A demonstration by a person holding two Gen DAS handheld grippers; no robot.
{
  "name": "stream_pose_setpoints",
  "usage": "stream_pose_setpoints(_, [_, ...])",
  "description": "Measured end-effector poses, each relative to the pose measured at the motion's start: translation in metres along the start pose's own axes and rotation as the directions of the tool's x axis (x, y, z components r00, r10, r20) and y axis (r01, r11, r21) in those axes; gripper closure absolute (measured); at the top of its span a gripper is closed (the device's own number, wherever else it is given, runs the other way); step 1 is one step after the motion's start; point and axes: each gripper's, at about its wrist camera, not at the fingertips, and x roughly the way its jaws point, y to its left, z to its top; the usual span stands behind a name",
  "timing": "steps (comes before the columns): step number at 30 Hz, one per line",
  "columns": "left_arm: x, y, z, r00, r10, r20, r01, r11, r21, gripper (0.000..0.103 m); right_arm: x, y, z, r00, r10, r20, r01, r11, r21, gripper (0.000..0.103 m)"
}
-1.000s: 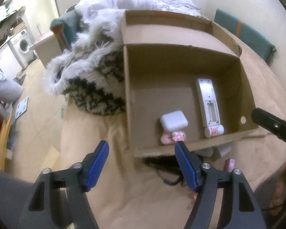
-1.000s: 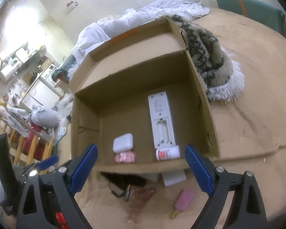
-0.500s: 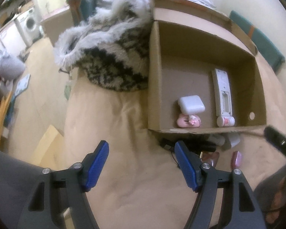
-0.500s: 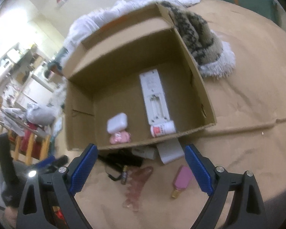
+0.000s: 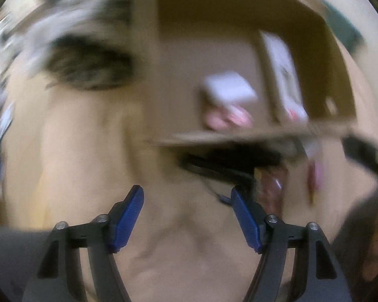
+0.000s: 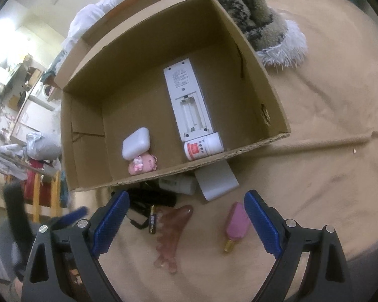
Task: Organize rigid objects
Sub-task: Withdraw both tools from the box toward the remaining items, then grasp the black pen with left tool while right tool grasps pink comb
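A cardboard box lies open on the tan cloth. Inside are a white remote, a white pill bottle, a white case and a pink charm. In front of the box lie a black corded item, a battery, a pink comb-shaped scraper, a pink ice-pop-shaped object, a white tube and a white cover. My right gripper is open above the scraper. My left gripper is open, empty, near the black item; that view is blurred.
A furry black-and-white garment lies beside the box's far right side, with white bedding behind the box. The bed edge and a cluttered room with wooden chairs lie to the left.
Both grippers have pulled back from the box and dropped toward the loose items in front of it. The left view has become motion-blurred. Both stay open.
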Motion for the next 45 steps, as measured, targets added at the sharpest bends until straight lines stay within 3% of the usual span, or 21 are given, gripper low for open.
stream_pose_setpoints(2, [0.004,-0.013,0.001,1.000,-0.001,-0.016,0.003,0.997,0.080,0.034,0.000,-0.004,0.000,1.000,0.004,-0.003,-0.004,1.000,0.018,0.005])
stream_pose_setpoints(6, [0.014,-0.027,0.007,1.000,0.009,0.027,-0.014,0.984,0.175,0.030,0.001,-0.007,0.002,0.999,0.032,-0.012,-0.032,0.999,0.039,0.005])
stream_pose_setpoints(18, [0.049,-0.036,0.019,0.999,0.012,0.030,-0.020,0.954,0.300,0.022,0.005,-0.016,0.008,0.995,0.101,-0.022,-0.098,0.990,0.106,0.005])
stream_pose_setpoints(26, [0.045,-0.025,0.018,0.999,-0.035,0.025,0.027,0.958,0.285,0.024,0.006,-0.016,0.011,0.994,0.103,-0.026,-0.099,0.989,0.108,0.005])
stream_pose_setpoints(34, [-0.005,-0.013,0.004,0.998,-0.036,0.053,0.022,0.969,0.246,0.024,0.009,-0.014,0.010,0.995,0.091,-0.035,-0.087,0.992,0.095,0.005])
stream_pose_setpoints(38, [-0.021,0.005,-0.002,0.998,-0.011,0.057,0.002,0.988,0.154,0.024,0.011,-0.010,0.006,0.996,0.078,-0.049,-0.074,0.994,0.074,0.005])
stream_pose_setpoints(43, [-0.035,0.025,0.001,0.996,0.015,0.084,-0.017,1.000,0.024,0.024,0.023,0.002,-0.007,0.987,0.088,-0.133,-0.085,0.996,0.025,0.006])
stream_pose_setpoints(45, [-0.041,0.025,0.000,0.996,0.025,0.086,-0.025,1.000,-0.007,0.024,0.031,0.015,-0.014,0.983,0.066,-0.173,-0.074,0.996,-0.042,0.019])
